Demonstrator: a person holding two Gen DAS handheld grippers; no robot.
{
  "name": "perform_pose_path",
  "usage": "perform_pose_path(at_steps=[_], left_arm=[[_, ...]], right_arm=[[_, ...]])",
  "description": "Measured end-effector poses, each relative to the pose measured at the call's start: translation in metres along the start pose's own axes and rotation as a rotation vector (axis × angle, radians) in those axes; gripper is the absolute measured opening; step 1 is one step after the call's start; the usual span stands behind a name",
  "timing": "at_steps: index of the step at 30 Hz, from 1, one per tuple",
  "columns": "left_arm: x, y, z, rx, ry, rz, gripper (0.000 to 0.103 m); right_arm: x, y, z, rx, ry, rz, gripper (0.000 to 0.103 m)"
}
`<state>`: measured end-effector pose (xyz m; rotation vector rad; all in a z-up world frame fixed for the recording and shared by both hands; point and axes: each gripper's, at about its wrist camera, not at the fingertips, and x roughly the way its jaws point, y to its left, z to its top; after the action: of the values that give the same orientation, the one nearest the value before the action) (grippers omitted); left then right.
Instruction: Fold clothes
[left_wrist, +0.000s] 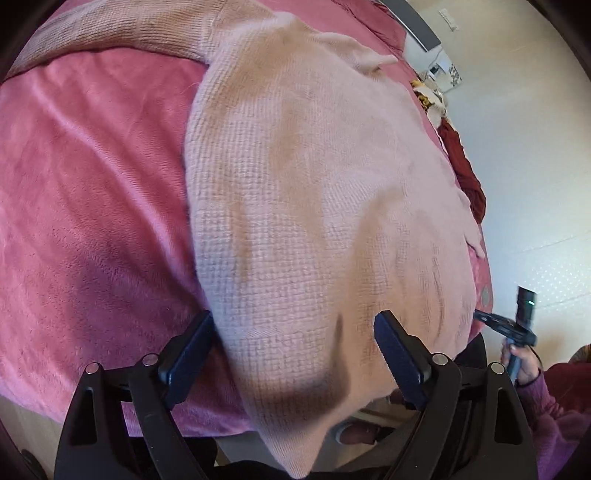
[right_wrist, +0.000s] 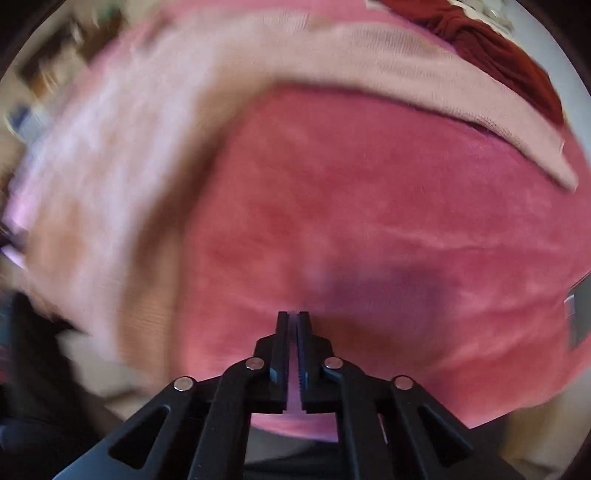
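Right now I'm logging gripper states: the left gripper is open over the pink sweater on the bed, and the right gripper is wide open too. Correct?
Not quite. The right gripper is shut, fingers nearly touching, in the right wrist view. The left gripper is open over the pink sweater on the bed.

Pale pink waffle-knit sweater (left_wrist: 325, 206), soft, fuzzy, matt, with a ribbed band along one edge. Deep pink plush blanket (left_wrist: 92, 192) on the bed, velvety, short nap, faint sheen. Left tool (left_wrist: 295, 354): matt black plastic arms, shiny metal rivets, dark ridged pads (left_wrist: 397, 354). Right tool (right_wrist: 293, 325): same matt black plastic, metal rivets. Dark red cable-knit garment (right_wrist: 491, 48), coarse.
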<state>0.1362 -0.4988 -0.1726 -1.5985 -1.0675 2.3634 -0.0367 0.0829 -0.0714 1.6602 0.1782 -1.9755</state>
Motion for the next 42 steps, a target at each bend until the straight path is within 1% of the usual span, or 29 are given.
perform_pose_path(at_steps=[1, 2, 4, 5, 8, 9, 10, 11, 12, 14, 17, 20, 21, 22, 23, 24, 25, 26, 28, 30, 32, 33, 35, 37, 38, 39, 40, 42], left_arm=[[-0.001, 0.003, 0.0, -0.015, -0.009, -0.004, 0.088], [-0.001, 0.005, 0.0, -0.025, -0.016, -0.005, 0.088], [-0.001, 0.002, 0.004, -0.033, -0.033, 0.0, 0.088], [0.0, -0.002, 0.006, -0.028, -0.043, 0.005, 0.088], [-0.007, -0.002, 0.005, -0.035, -0.076, 0.004, 0.088], [-0.008, -0.001, 0.005, -0.047, -0.085, 0.002, 0.088], [-0.01, 0.0, 0.004, -0.057, -0.091, 0.0, 0.088], [-0.012, 0.001, 0.003, -0.067, -0.095, -0.003, 0.088], [-0.014, 0.0, 0.002, -0.071, -0.098, -0.006, 0.088], [-0.017, -0.003, 0.001, -0.064, -0.104, -0.012, 0.088], [-0.006, -0.02, 0.007, -0.031, -0.096, -0.001, 0.088], [0.001, -0.02, 0.004, 0.007, -0.053, 0.062, 0.088], [0.003, -0.019, 0.003, 0.016, -0.04, 0.076, 0.088], [0.004, -0.018, 0.001, 0.022, -0.032, 0.078, 0.088], [0.004, -0.017, 0.0, 0.026, -0.026, 0.077, 0.088], [0.004, -0.017, -0.001, 0.027, -0.023, 0.073, 0.088], [0.004, -0.018, -0.002, 0.03, -0.015, 0.069, 0.088], [0.007, -0.02, -0.002, 0.035, -0.001, 0.067, 0.089], [0.013, -0.023, -0.002, 0.044, 0.026, 0.063, 0.091], [0.019, -0.027, -0.002, 0.053, 0.054, 0.058, 0.092], [0.024, -0.032, -0.002, 0.058, 0.074, 0.05, 0.1], [0.028, -0.036, -0.001, 0.05, 0.07, 0.05, 0.103], [0.037, -0.044, 0.002, 0.051, 0.083, 0.1, 0.103], [0.041, -0.054, 0.003, 0.1, 0.122, 0.158, 0.102], [0.04, -0.059, 0.004, 0.126, 0.138, 0.188, 0.097], [0.034, -0.062, 0.003, 0.153, 0.15, 0.219, 0.068], [0.027, -0.062, 0.003, 0.158, 0.157, 0.236, 0.034], [0.008, -0.052, 0.001, 0.102, 0.157, 0.227, 0.031]], right_arm=[[-0.005, 0.009, 0.001, 0.0, -0.024, 0.055, 0.026], [-0.006, 0.022, 0.002, -0.017, -0.031, 0.082, 0.028], [0.007, 0.057, 0.008, -0.09, -0.005, 0.075, 0.03], [0.016, 0.074, 0.011, -0.131, 0.014, 0.057, 0.031], [0.059, 0.108, 0.018, -0.223, 0.057, -0.08, 0.032], [0.07, 0.114, 0.019, -0.239, 0.064, -0.114, 0.031], [0.075, 0.117, 0.019, -0.25, 0.044, -0.131, 0.026], [0.073, 0.117, 0.018, -0.249, 0.023, -0.125, 0.013], [0.069, 0.113, 0.017, -0.25, 0.019, -0.115, 0.008], [0.054, 0.098, 0.013, -0.226, 0.005, -0.125, 0.007], [0.031, 0.069, 0.008, -0.166, -0.015, -0.15, 0.006], [0.028, 0.04, 0.006, -0.056, -0.003, -0.12, 0.006], [0.037, 0.035, 0.007, -0.022, 0.023, -0.086, 0.007], [0.048, 0.033, 0.008, 0.02, 0.058, -0.013, 0.007], [0.055, 0.033, 0.009, 0.049, 0.07, 0.062, 0.009], [0.057, 0.036, 0.009, 0.069, 0.061, 0.118, 0.016], [0.059, 0.038, 0.01, 0.082, 0.055, 0.154, 0.02], [0.06, 0.042, 0.009, 0.079, 0.055, 0.157, 0.024], [0.061, 0.048, 0.008, 0.063, 0.06, 0.13, 0.024], [0.061, 0.053, 0.008, 0.051, 0.061, 0.13, 0.024], [0.064, 0.059, 0.009, 0.053, 0.061, 0.132, 0.025], [0.067, 0.062, 0.011, 0.057, 0.062, 0.132, 0.028], [0.076, 0.068, 0.017, 0.074, 0.071, 0.131, 0.029], [0.086, 0.075, 0.023, 0.084, 0.077, 0.102, 0.025], [0.087, 0.078, 0.025, 0.079, 0.077, 0.09, 0.015], [0.086, 0.082, 0.028, 0.059, 0.081, 0.083, 0.01], [0.08, 0.087, 0.03, 0.028, 0.082, 0.075, 0.009], [0.063, 0.095, 0.03, -0.022, 0.074, 0.058, 0.007]])
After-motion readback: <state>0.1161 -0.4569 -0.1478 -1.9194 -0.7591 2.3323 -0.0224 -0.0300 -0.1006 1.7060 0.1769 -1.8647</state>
